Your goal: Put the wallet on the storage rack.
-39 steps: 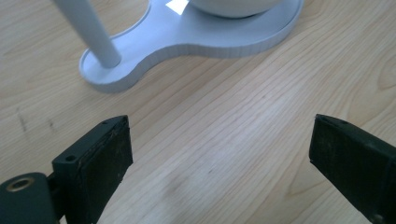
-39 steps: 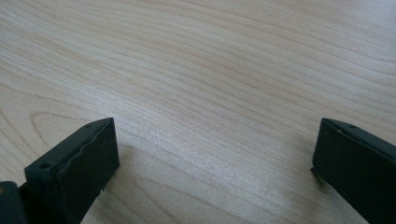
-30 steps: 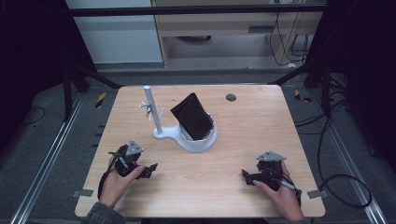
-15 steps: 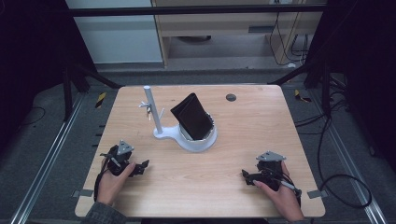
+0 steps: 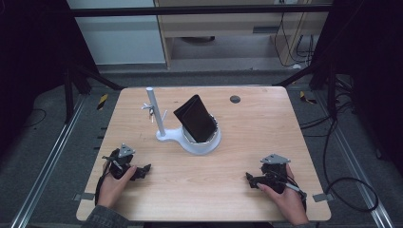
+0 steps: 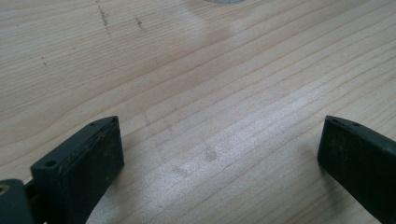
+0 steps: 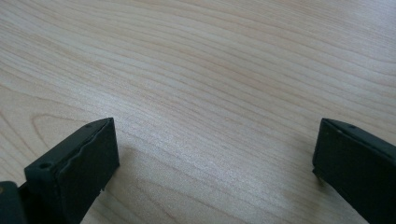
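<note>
A white stand (image 5: 190, 140) with a thin upright pole (image 5: 155, 110) sits at the middle of the wooden table (image 5: 266, 128). A black wallet-like case (image 5: 195, 118) leans tilted in the stand's round base. A small metal piece (image 5: 151, 111) hangs on the pole. My left gripper (image 5: 141, 171) rests near the front left, held by a hand, its jaws pointing right. My right gripper (image 5: 250, 178) rests at the front right, its jaws pointing left. In the left gripper view, the left gripper (image 6: 219, 140) stands open over bare wood. The right gripper (image 7: 215, 140) is open too, with nothing between its jaws.
A small dark round disc (image 5: 235, 99) lies near the table's far edge. Dark floor, metal frame legs (image 5: 71, 90) and cables (image 5: 342, 185) surround the table. Light cabinets (image 5: 214, 28) stand behind it.
My left gripper has drifted a little to the left and turned slightly on the table. The right gripper, the stand and the case have stayed where they were.
</note>
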{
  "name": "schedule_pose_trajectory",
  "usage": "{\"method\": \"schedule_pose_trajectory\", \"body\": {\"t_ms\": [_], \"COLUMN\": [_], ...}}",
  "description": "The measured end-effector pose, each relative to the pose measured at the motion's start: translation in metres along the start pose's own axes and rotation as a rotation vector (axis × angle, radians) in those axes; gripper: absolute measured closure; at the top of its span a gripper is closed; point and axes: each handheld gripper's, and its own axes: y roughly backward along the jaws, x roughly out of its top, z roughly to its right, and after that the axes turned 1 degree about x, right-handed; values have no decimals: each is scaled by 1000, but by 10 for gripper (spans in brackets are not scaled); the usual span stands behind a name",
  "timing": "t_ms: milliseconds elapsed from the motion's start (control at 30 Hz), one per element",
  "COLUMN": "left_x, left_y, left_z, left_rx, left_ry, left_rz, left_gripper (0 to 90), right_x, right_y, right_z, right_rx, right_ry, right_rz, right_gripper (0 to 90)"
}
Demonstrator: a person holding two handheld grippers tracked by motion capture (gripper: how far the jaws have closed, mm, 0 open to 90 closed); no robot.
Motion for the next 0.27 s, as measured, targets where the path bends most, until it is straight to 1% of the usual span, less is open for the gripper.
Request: {"method": "schedule_pose_trajectory", "body": {"t_ms": [200, 267], "left_x": [-1, -1], "left_y": [1, 1], "left_z": [0, 0], "left_rx": [3, 4], "left_ry": [4, 6], "left_rz": [0, 0], "left_gripper": [0, 0], "right_x": [3, 6], "right_y": [-3, -6], "right_z": [-2, -4], "right_rx": [10, 15], "right_ry": [6, 13], "right_rz": [-2, -1], "right_gripper": [4, 3]}}
